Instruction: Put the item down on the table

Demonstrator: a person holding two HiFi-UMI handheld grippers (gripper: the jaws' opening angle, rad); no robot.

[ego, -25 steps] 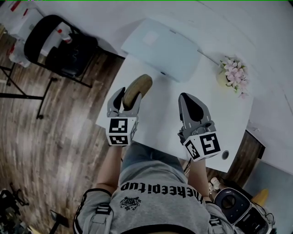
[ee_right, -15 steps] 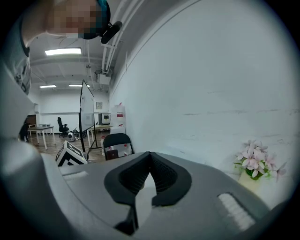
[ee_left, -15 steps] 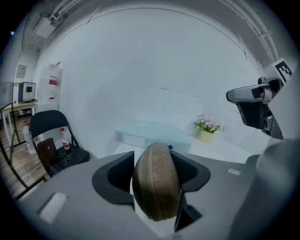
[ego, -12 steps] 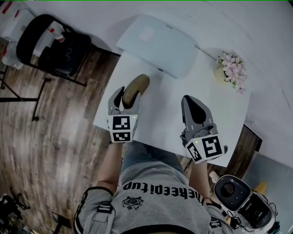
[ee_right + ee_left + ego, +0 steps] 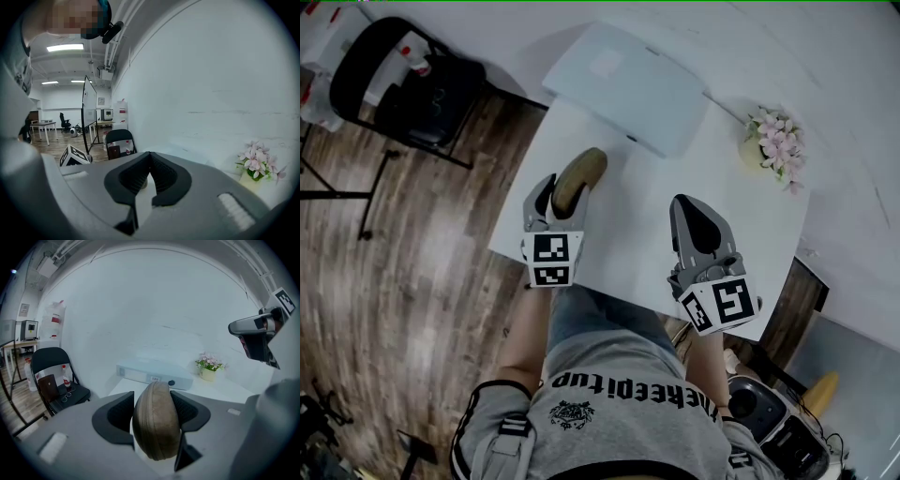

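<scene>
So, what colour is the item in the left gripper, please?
The item is olive-brown, clearest in the left gripper view.

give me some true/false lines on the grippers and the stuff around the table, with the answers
1. The left gripper is clamped on a brown oval item. True.
2. The right gripper holds the flower pot. False: its jaws are together with nothing between them, and the flower pot stands apart near the table's far right corner.
3. A pale file box lies flat at the far edge of the table. True.
4. The black chair stands to the right of the table. False: the black chair is on the wooden floor to the person's left.
</scene>
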